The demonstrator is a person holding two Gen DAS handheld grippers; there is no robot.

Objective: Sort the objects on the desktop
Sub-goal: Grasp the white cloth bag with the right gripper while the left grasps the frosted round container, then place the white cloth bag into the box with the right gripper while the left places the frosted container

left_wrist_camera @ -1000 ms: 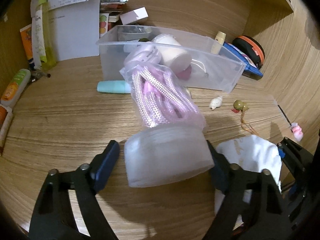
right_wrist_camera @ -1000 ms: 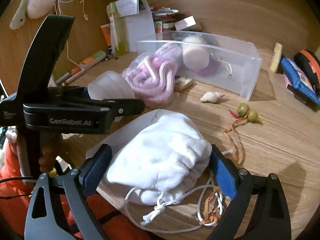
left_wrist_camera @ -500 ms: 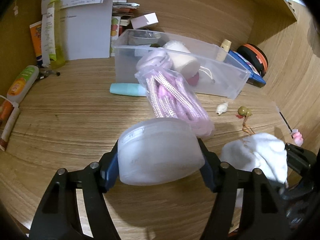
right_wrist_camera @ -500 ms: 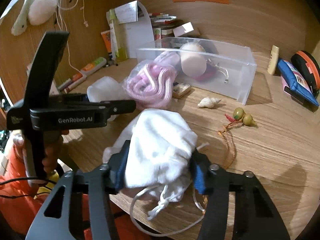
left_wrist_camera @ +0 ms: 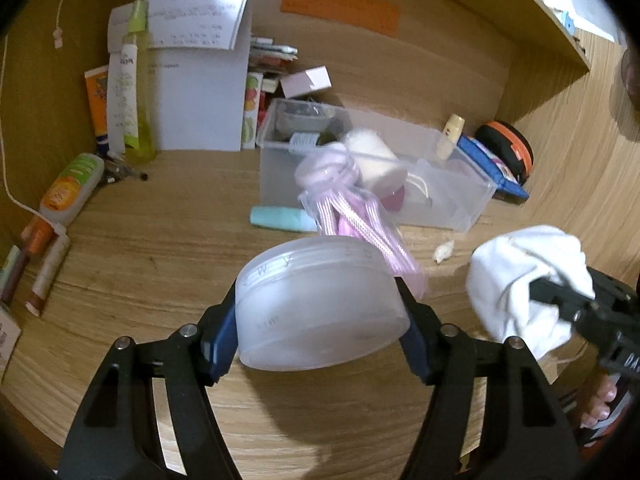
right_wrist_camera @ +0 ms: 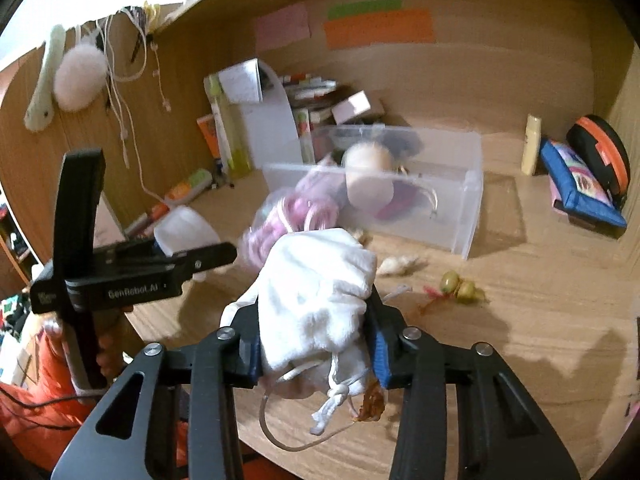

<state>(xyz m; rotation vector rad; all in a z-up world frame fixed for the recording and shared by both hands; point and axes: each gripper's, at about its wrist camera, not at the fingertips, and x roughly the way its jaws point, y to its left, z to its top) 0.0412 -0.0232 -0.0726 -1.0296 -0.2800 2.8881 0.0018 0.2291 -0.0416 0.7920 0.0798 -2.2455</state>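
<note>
My left gripper [left_wrist_camera: 320, 340] is shut on a round frosted plastic jar [left_wrist_camera: 320, 304] and holds it above the wooden desk; the jar also shows in the right wrist view [right_wrist_camera: 182, 232]. My right gripper [right_wrist_camera: 316, 352] is shut on a white drawstring pouch [right_wrist_camera: 316, 300], lifted off the desk, its cords hanging below; the pouch also shows in the left wrist view [left_wrist_camera: 524, 284]. A clear plastic bin [left_wrist_camera: 452, 196] stands at the back with a white roll and other items inside. A bag of pink rope [left_wrist_camera: 356, 220] lies in front of it.
A teal tube [left_wrist_camera: 280, 218], a small shell [left_wrist_camera: 444, 250] and green beads on a cord [right_wrist_camera: 460, 288] lie on the desk. Papers, bottles and tubes [left_wrist_camera: 72, 188] line the back left. A blue pouch [right_wrist_camera: 580, 184] and orange-rimmed case [right_wrist_camera: 600, 152] sit at the right.
Both grippers closed on their objects and lifted: the left raised the frosted jar, the right raised the white pouch off the desk.
</note>
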